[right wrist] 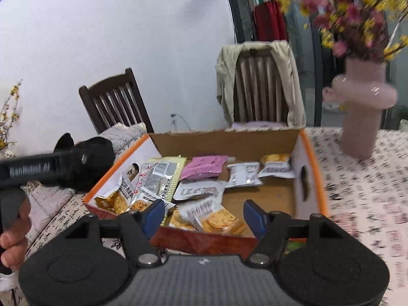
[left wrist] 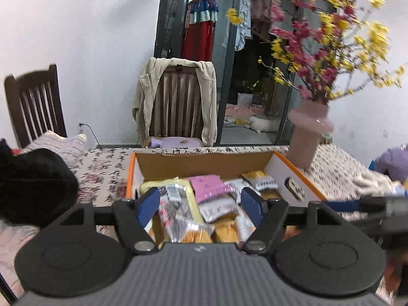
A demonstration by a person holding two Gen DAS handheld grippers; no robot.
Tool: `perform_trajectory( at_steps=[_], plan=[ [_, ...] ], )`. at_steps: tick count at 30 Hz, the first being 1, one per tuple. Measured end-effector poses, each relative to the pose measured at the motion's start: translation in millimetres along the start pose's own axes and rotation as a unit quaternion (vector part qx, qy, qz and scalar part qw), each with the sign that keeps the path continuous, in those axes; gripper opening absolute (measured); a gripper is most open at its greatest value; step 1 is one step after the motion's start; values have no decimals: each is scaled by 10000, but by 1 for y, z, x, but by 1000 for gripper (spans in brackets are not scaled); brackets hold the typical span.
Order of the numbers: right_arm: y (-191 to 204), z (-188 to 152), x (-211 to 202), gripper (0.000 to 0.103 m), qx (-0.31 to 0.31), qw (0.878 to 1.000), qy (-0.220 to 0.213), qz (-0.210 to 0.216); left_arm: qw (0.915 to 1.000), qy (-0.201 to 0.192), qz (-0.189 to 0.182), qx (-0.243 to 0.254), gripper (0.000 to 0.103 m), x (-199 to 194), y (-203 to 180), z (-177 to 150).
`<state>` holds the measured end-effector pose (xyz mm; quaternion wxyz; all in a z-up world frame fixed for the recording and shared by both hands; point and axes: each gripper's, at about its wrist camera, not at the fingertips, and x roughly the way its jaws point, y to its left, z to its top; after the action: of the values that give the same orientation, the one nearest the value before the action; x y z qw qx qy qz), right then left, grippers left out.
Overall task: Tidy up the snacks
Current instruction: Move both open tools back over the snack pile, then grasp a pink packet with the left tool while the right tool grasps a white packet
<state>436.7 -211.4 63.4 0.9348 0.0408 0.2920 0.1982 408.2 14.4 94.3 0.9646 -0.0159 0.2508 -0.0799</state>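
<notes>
Left wrist view: the left gripper is held above the cardboard box with its fingers set wide and nothing between them; the snack packets are heaped inside the box on the patterned tablecloth; right wrist view: the right gripper is likewise spread wide and empty over the box's near edge.

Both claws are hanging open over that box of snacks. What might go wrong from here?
1. The pink vase of tall flowers stands right beside the box; a wide swing of the right gripper might tip it.
2. The packets lie loose and overlapping, so the open left gripper may pinch two at once or slip off the shiny wrappers.
3. The two grippers work close together and might bump.
</notes>
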Motion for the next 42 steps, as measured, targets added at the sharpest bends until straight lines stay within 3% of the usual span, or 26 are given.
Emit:
perform_trajectory(
  at_steps=[5,11,18,26,34,42],
  plan=[
    [3,-23,-55,72,-279,9991,-259,-180,9999,44,112,68,83,-53,-7,-34],
    [19,-75,-125,75,-674,9936,-736,-535,9993,162,345,25,83,-113,-19,-85],
    [41,-137,-184,83,-1032,9898,-740,-645,9979,279,524,-277,87,-170,-32,-139],
    [55,-193,-223,86,-834,9937,-505,-544,9951,516,775,-340,88,-214,-31,-179],
    [65,-210,-241,86,-846,9936,-565,-496,9956,439,752,-353,89,-226,-32,-183],
    [60,-194,-221,87,-752,9945,-577,-452,9964,545,496,-424,88,-183,-30,-165]
  ],
)
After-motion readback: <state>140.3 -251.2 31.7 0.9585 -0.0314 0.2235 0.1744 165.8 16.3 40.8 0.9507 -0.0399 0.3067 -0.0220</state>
